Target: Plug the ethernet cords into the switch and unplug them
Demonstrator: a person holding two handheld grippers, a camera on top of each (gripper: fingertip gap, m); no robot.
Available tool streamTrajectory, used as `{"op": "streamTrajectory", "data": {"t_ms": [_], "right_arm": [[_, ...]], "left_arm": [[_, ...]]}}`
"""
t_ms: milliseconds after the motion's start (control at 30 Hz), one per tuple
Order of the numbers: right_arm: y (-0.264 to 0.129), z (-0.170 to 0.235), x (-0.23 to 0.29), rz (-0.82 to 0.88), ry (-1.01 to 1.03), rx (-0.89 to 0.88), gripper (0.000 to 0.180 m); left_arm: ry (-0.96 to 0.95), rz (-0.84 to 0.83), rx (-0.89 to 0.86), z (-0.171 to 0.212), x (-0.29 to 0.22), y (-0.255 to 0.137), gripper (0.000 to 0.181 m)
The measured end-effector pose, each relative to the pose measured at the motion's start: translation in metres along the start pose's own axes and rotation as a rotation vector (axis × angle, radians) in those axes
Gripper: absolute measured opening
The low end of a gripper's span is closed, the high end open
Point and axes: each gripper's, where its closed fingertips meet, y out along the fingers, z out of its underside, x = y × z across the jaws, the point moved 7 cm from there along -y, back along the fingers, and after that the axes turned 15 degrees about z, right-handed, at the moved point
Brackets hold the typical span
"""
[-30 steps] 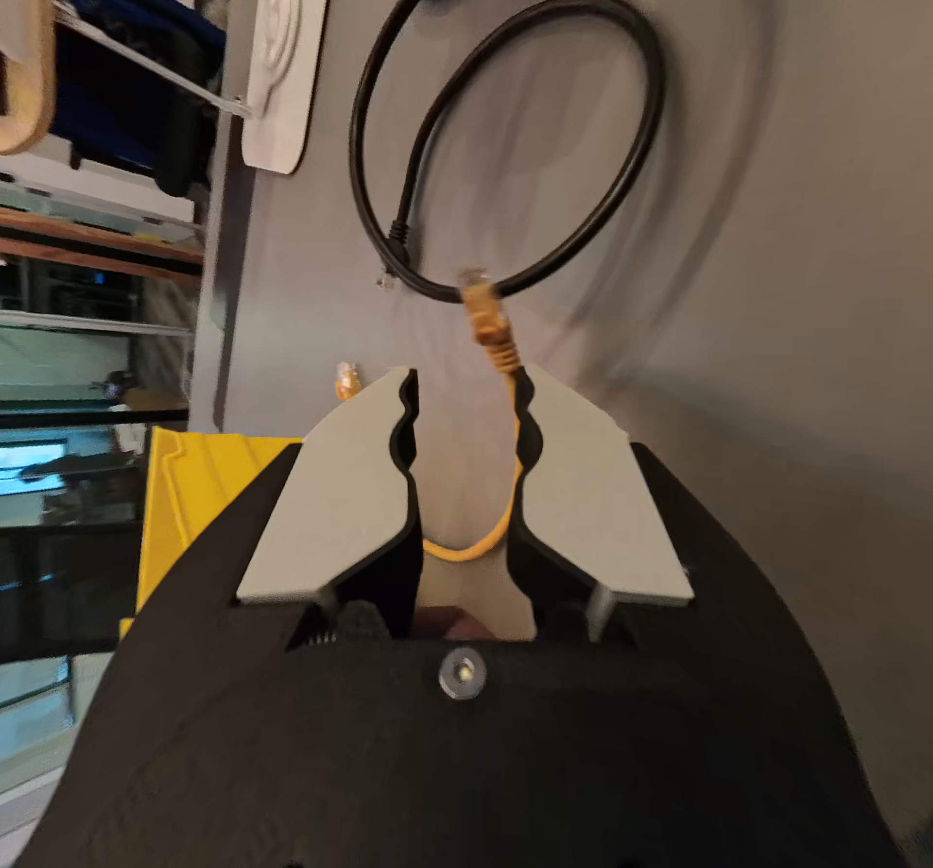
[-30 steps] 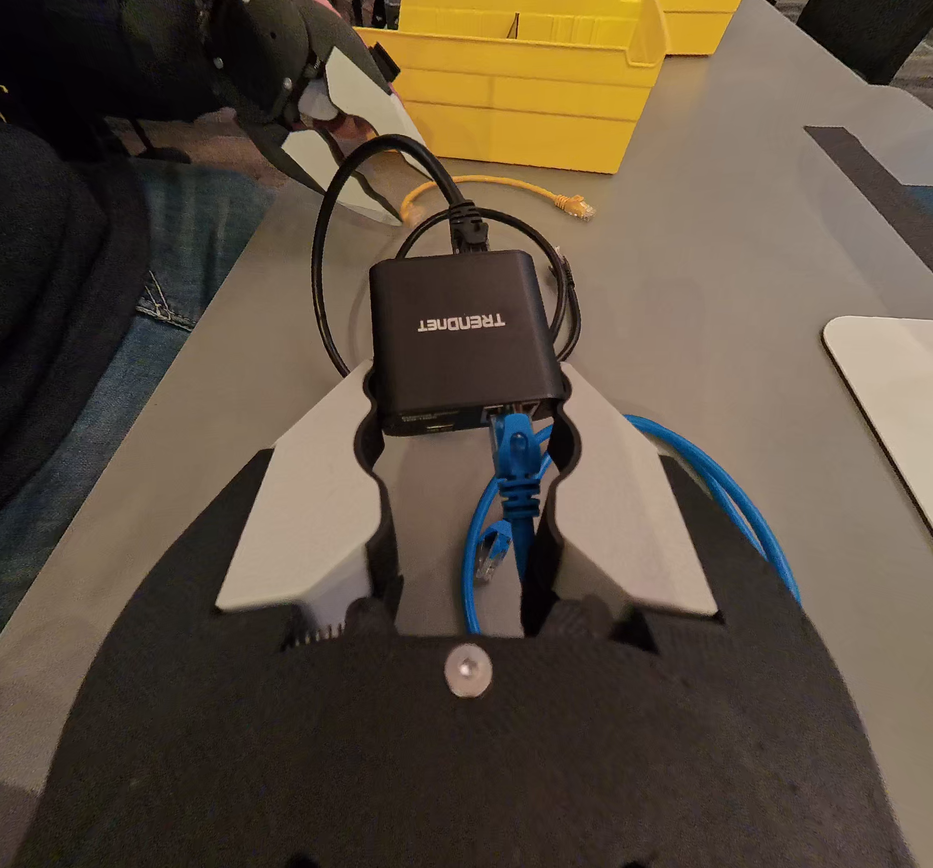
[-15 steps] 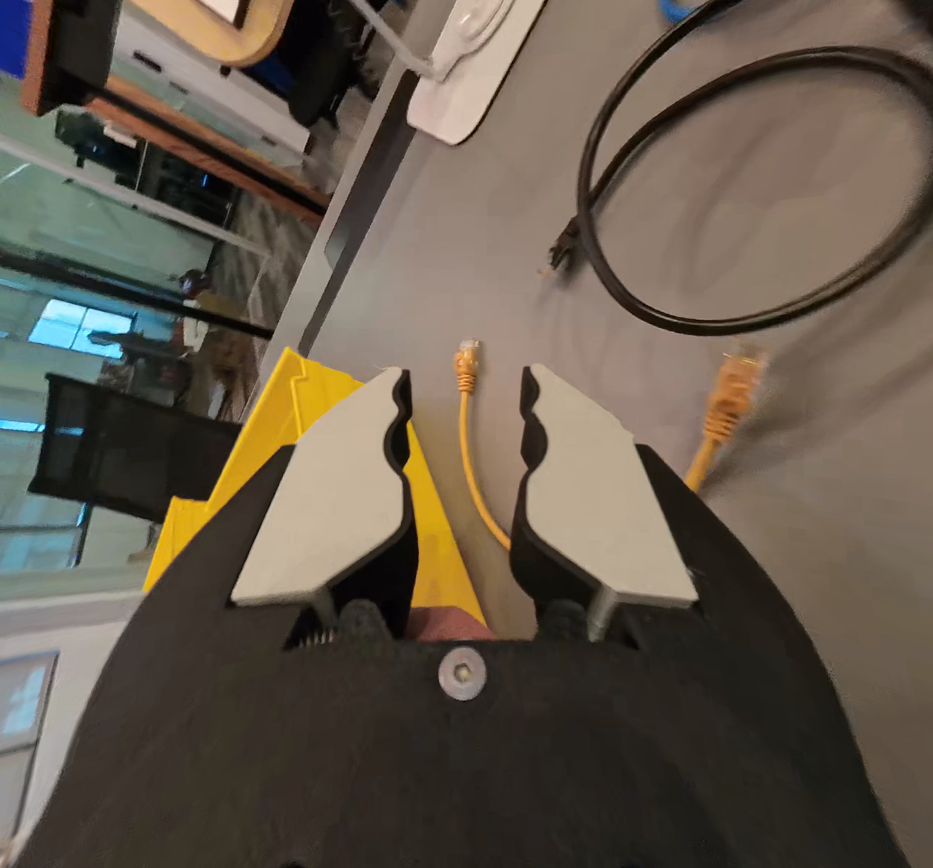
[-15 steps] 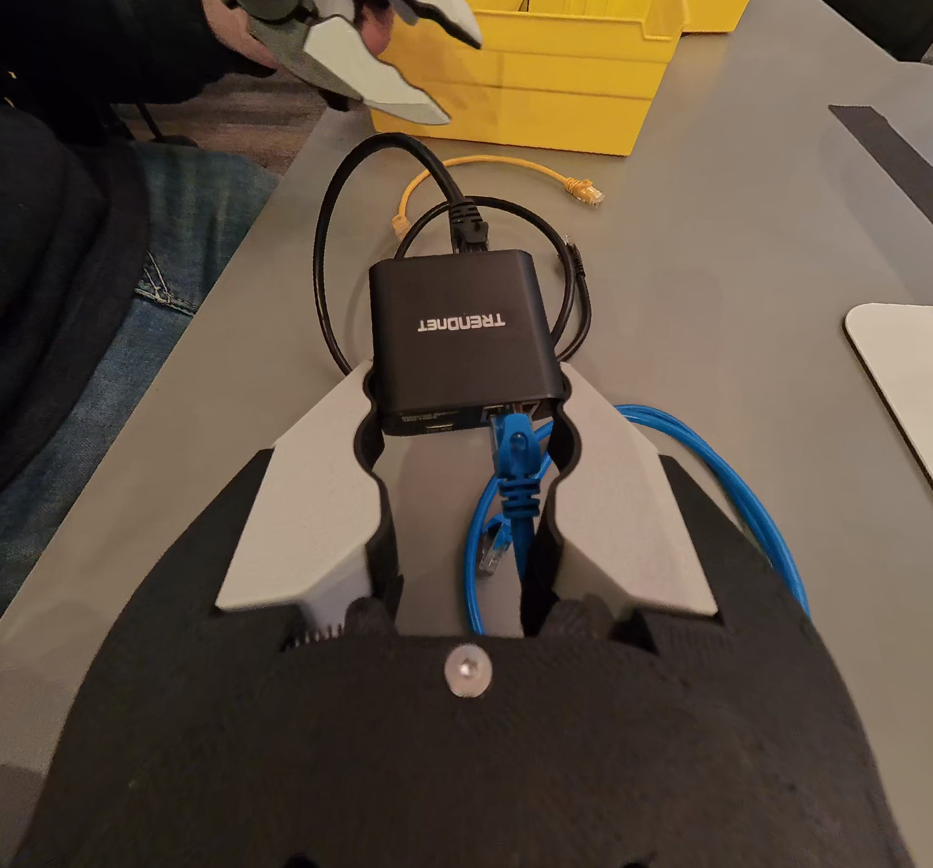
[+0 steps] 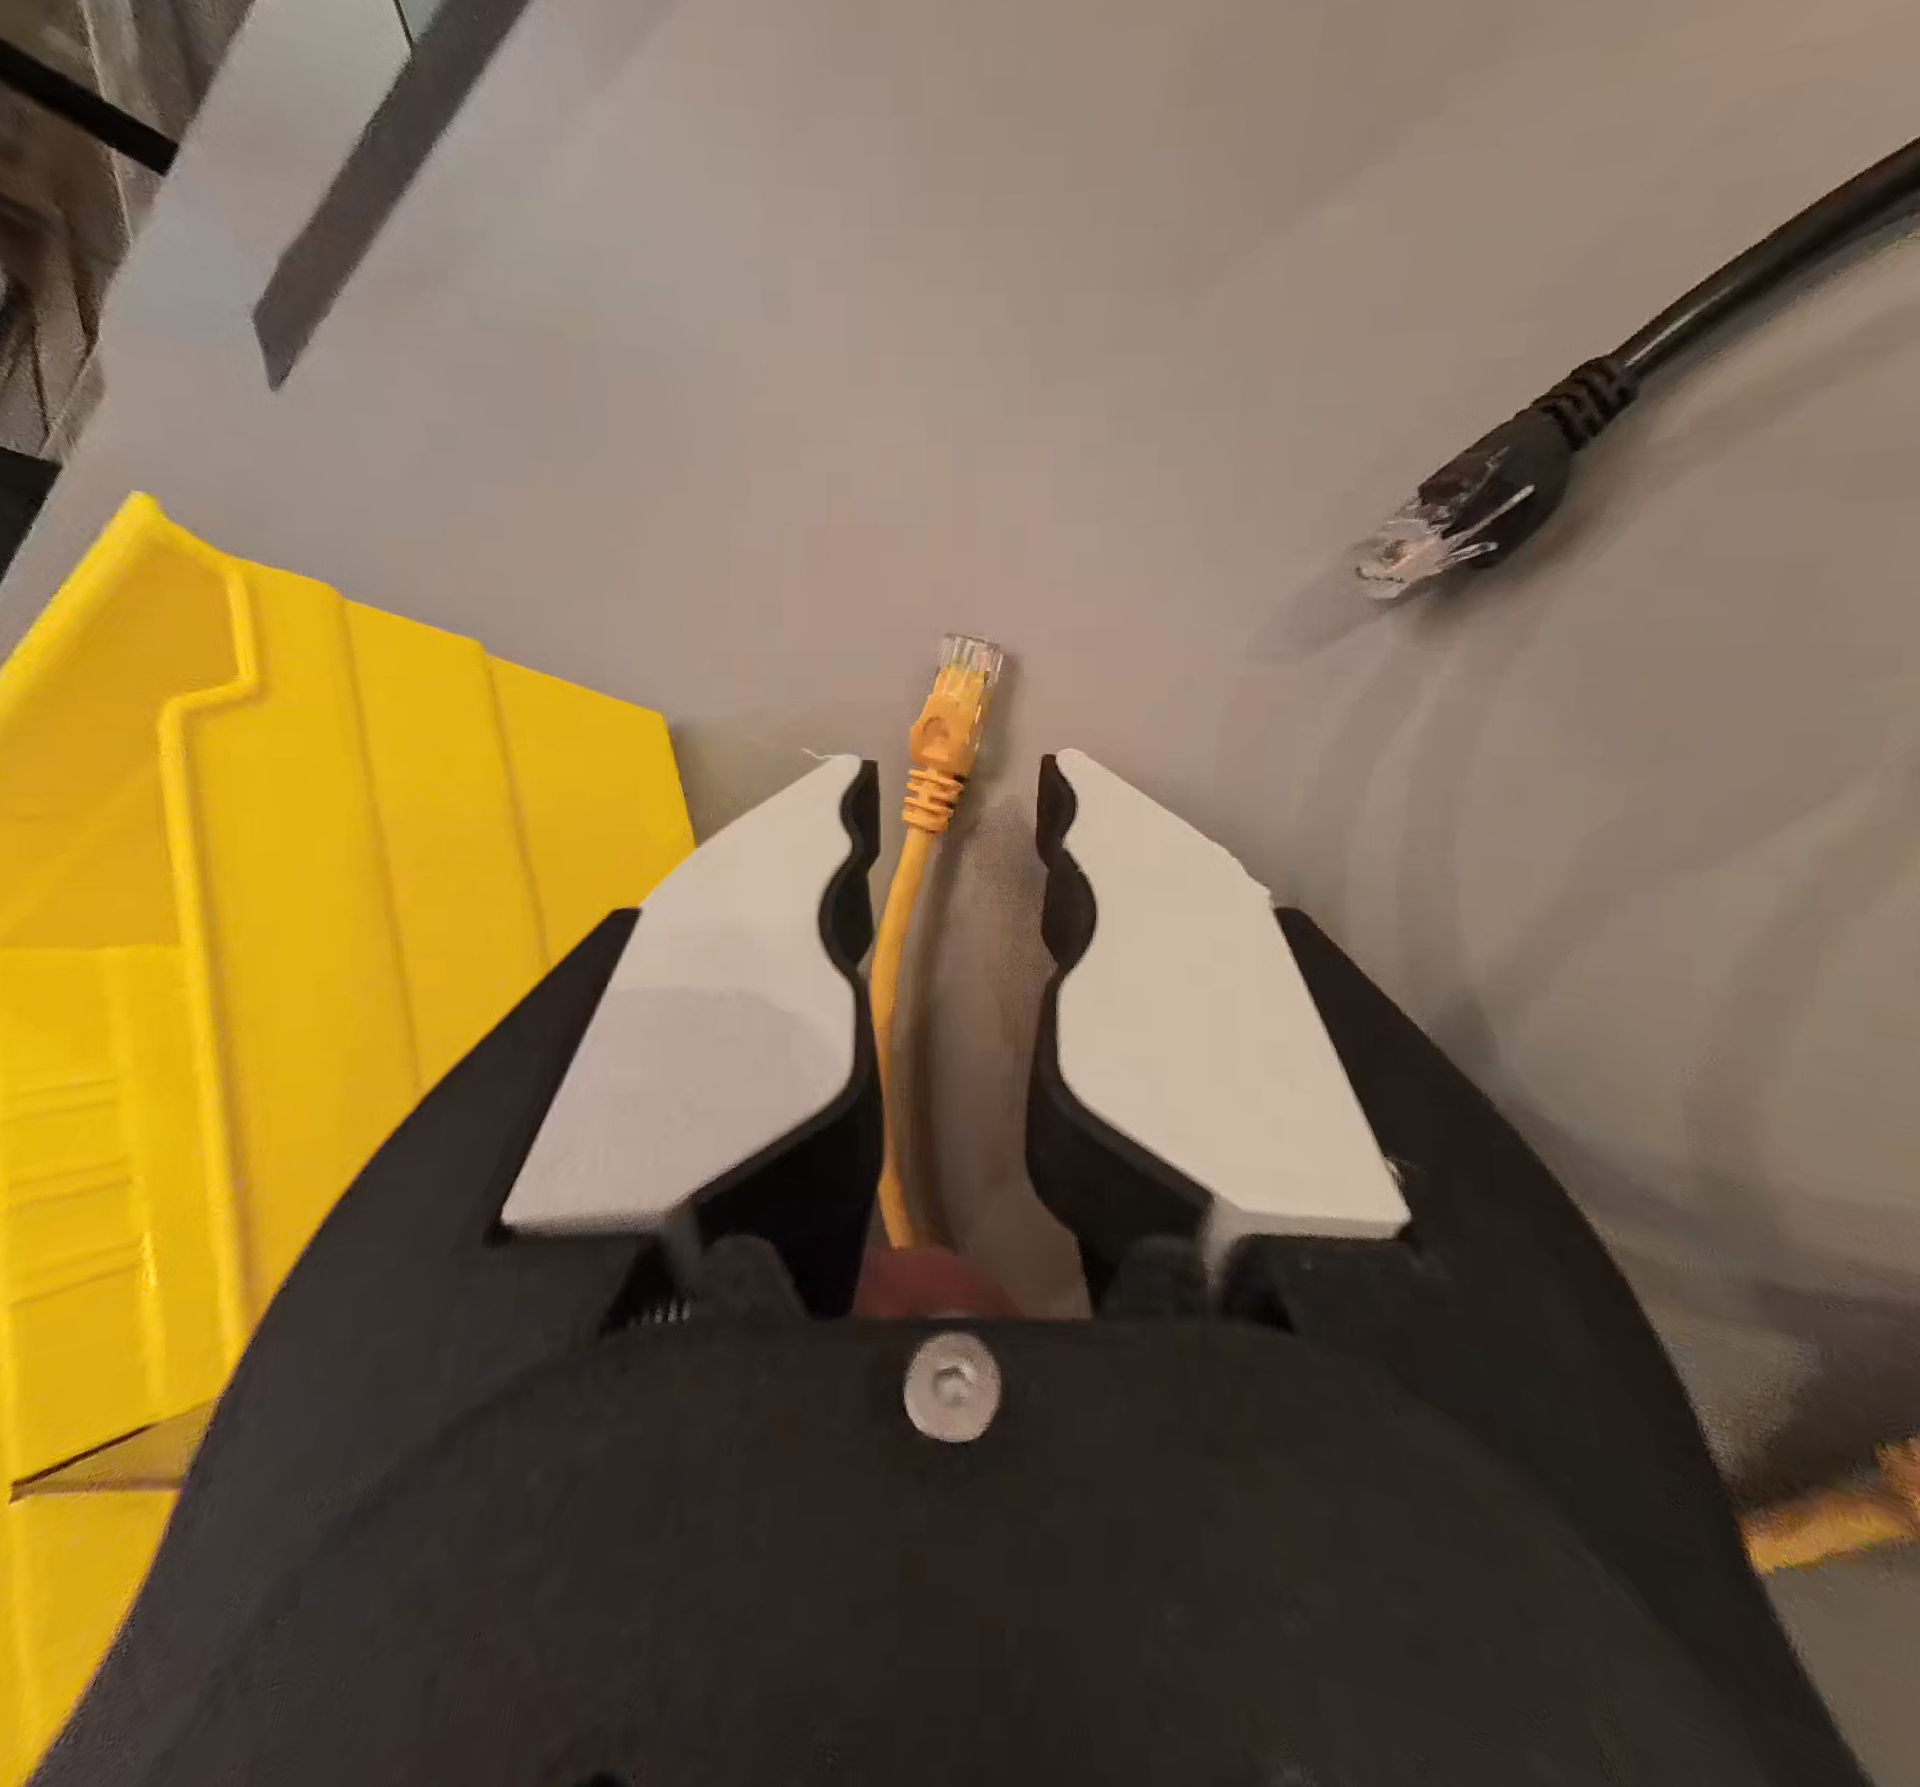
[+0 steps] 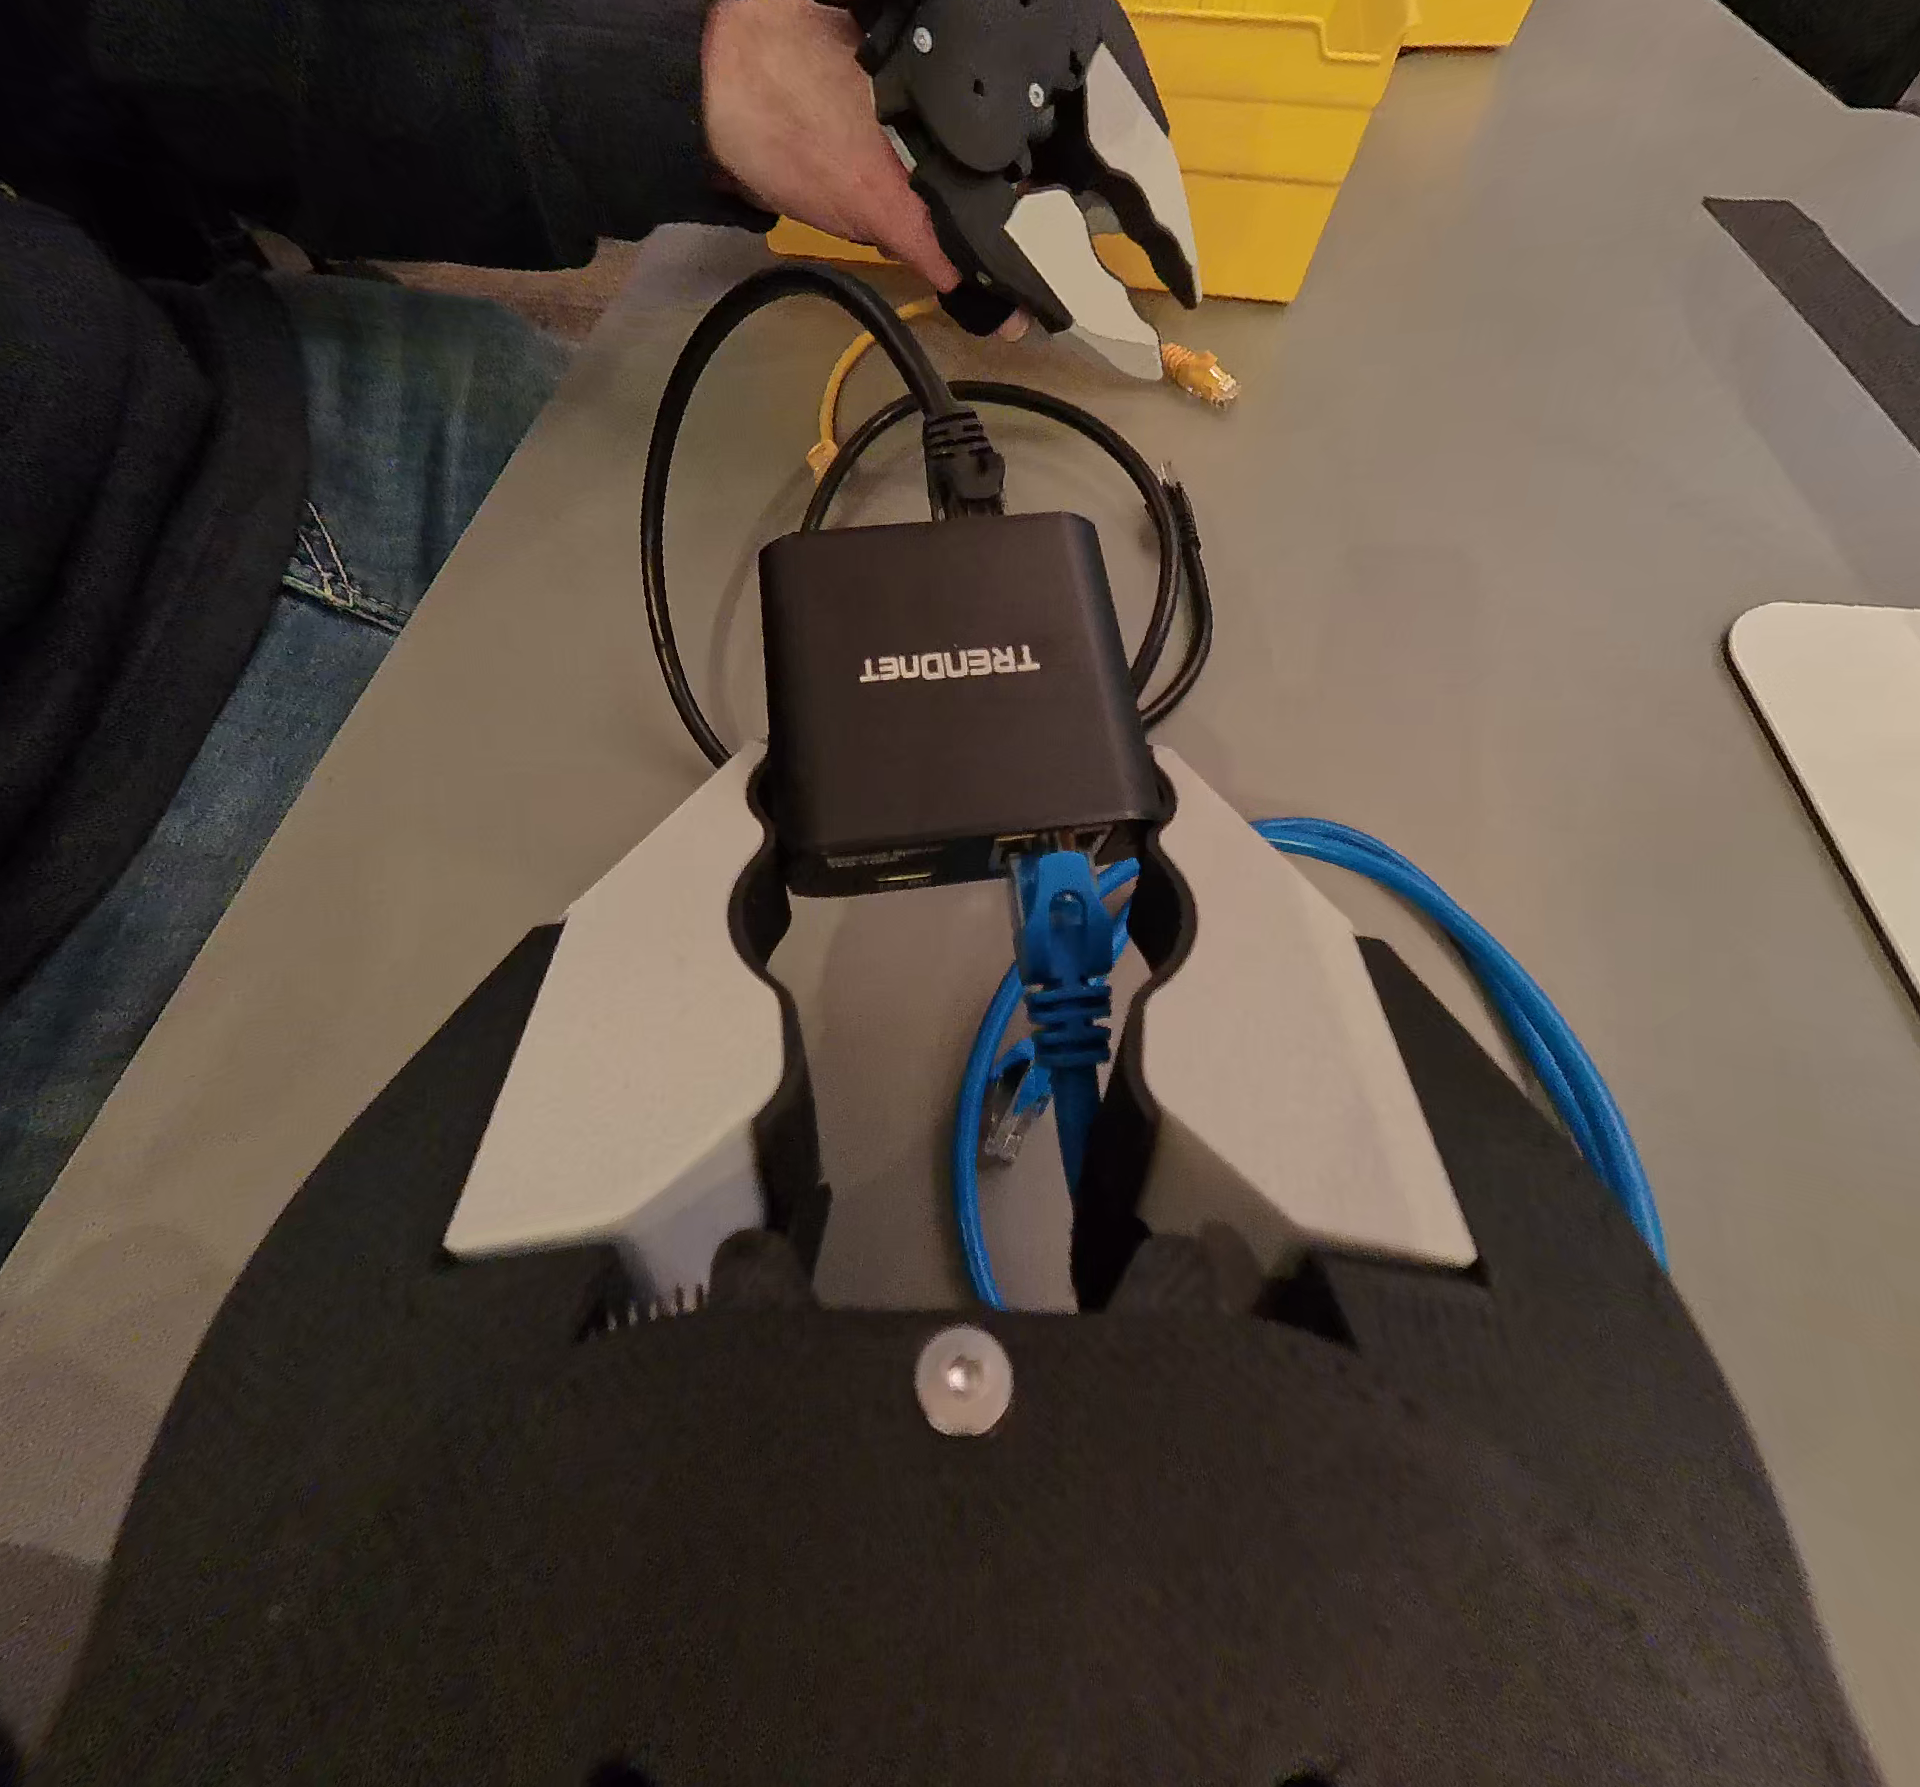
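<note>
Straddling the thin orange ethernet cord, the left gripper has its 2 grey-faced fingers apart, with the cord running up the gap close to the left finger and its clear-tipped plug lying just past the tips on the matte grey table. No clamp shows on it yet. The right gripper has its jaws spread wide and pressed against both sides of the small black rectangular network switch, steadying it.

Judging from the pictures, the task is partway: the bright blue ethernet cord sits in a near-side port, while its other plug lies loose between the right fingers. The thick black ethernet cord is plugged into the far side, and its free plug rests on the table to the right of the left gripper. The orange cord is not yet plugged in, and every unplugging appears to remain.

A yellow plastic storage bin stands to the left. White brand lettering sits upside down on the switch's top, and small print on its near face is too fine to read.
</note>
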Motion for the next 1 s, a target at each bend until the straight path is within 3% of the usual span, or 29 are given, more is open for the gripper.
{"op": "streamTrajectory", "data": {"t_ms": [200, 500, 700, 833, 1000], "right_arm": [[0.003, 0.005, 0.001, -0.007, -0.001, 0.036, 0.065], [0.003, 0.007, 0.003, -0.035, 0.010, 0.058, 0.065], [0.011, 0.027, 0.012, -0.047, -0.044, 0.264, 0.065], [0.018, 0.036, 0.019, -0.056, -0.087, 0.379, 0.065], [0.016, 0.037, 0.027, -0.074, -0.099, 0.467, 0.076]], "left_arm": [[-0.105, 0.028, 0.035, 0.007, 0.007, 0.014, 0.018], [-0.142, 0.098, -0.029, 0.009, 0.011, 0.015, 0.019], [-0.073, 0.220, -0.036, 0.007, -0.005, 0.007, 0.018], [-0.018, 0.183, -0.029, 0.010, -0.004, 0.006, 0.033], [-0.073, 0.166, -0.022, 0.009, 0.004, 0.011, 0.015]]}}
